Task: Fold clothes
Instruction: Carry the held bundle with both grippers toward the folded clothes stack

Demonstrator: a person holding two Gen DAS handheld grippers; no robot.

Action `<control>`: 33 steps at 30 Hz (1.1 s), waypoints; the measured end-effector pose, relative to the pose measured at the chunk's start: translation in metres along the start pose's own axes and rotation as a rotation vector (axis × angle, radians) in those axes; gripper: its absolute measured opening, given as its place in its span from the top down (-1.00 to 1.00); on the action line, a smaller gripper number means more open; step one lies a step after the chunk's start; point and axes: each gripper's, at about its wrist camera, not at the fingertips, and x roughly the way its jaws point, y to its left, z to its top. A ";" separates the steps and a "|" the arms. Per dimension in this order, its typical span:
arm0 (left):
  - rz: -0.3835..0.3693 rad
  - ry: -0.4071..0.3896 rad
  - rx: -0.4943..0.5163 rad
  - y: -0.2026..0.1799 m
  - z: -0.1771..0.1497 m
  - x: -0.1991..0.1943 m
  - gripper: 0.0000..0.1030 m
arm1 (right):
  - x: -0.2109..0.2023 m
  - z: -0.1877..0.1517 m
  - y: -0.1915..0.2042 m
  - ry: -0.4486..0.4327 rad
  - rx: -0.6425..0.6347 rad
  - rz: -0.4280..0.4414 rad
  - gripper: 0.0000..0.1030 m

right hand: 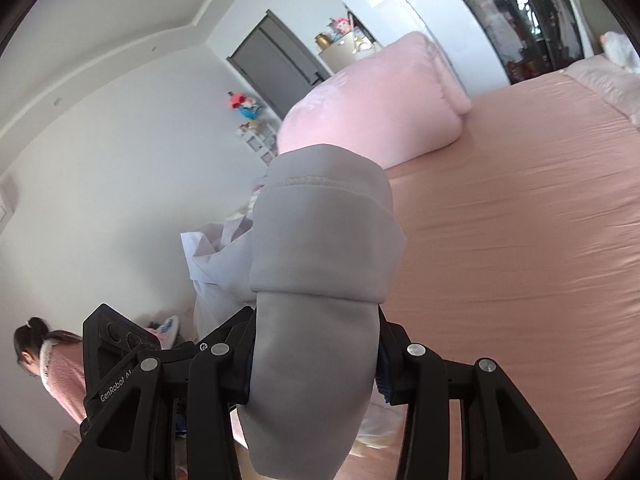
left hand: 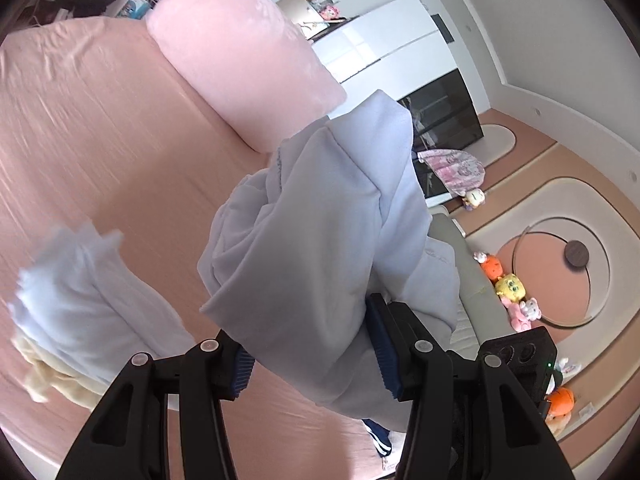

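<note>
grey garment lengthwise along tongs

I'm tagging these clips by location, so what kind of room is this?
Most likely a bedroom in a home. A wide bed with a pink sheet fills the view, a folded pink duvet lies on it, and an open wardrobe with hanging clothes stands beyond.

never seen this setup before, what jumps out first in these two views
A pale grey garment fills the middle of both views, bunched up and lifted off the bed, clamped in the left gripper and the right gripper. Behind it spreads the pink bed sheet, with a big pink pillow at its far end. A white and cream heap lies on the sheet at left.
</note>
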 end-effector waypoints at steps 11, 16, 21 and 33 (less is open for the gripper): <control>0.187 0.001 -0.034 0.032 0.015 -0.028 0.09 | 0.063 -0.004 0.017 0.143 0.065 0.091 0.16; 0.242 0.041 -0.057 0.045 0.016 -0.021 0.09 | 0.085 -0.011 0.005 0.210 0.125 0.102 0.16; 0.318 0.097 -0.079 0.048 0.022 -0.007 0.09 | 0.109 -0.008 -0.016 0.276 0.216 0.139 0.15; 0.426 0.199 -0.123 0.072 0.023 0.015 0.09 | 0.168 -0.033 -0.069 0.479 0.448 0.214 0.15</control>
